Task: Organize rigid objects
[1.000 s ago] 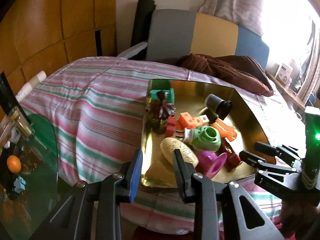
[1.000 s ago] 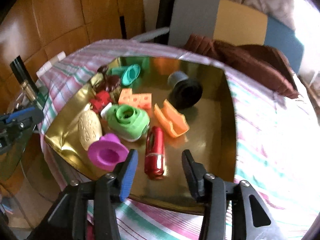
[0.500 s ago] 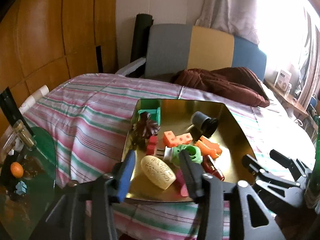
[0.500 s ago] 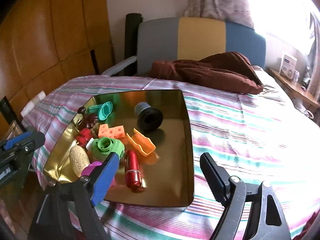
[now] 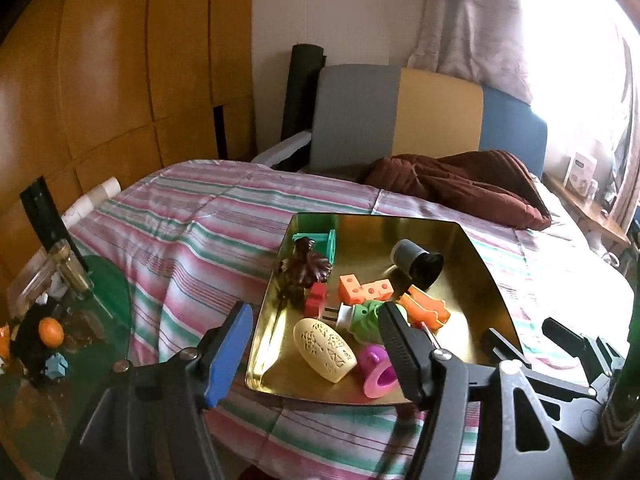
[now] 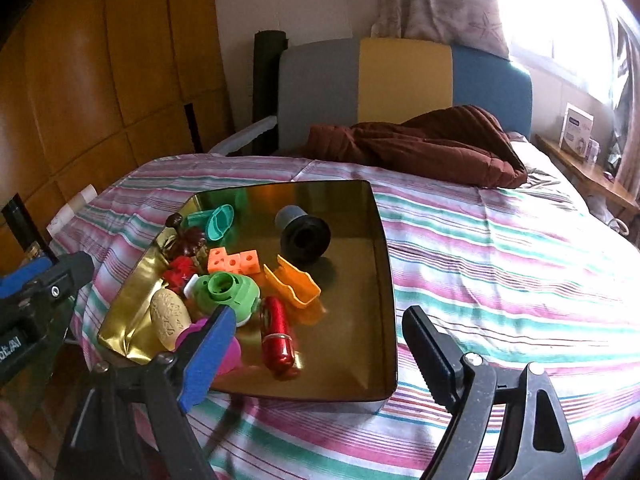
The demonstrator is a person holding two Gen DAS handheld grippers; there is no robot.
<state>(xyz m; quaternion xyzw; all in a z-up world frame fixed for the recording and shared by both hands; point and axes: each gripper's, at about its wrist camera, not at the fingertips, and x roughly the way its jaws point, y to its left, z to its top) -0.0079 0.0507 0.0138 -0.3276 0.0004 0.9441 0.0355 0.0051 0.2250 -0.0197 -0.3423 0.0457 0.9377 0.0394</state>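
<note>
Gold metal tray (image 6: 376, 312) sits on the striped bedspread (image 6: 500, 248), crowded on its left side with small rigid pieces. Among them a cream oval (image 5: 324, 349) lies beside a magenta ring (image 5: 378, 372), with a green round piece (image 6: 226, 292), an orange block (image 6: 232, 260), an orange clip (image 6: 296, 282), a red cylinder (image 6: 277, 336) and a black tube (image 6: 304, 236) lying on its side. Both tools hang just short of the tray's near edge. The left gripper (image 5: 316, 350) has just been spreading its fingers, nothing between them. The right gripper (image 6: 316, 354) stands released too, fingers wide apart and bare. A brown blanket (image 6: 420, 144) lies bunched by the headboard.
</note>
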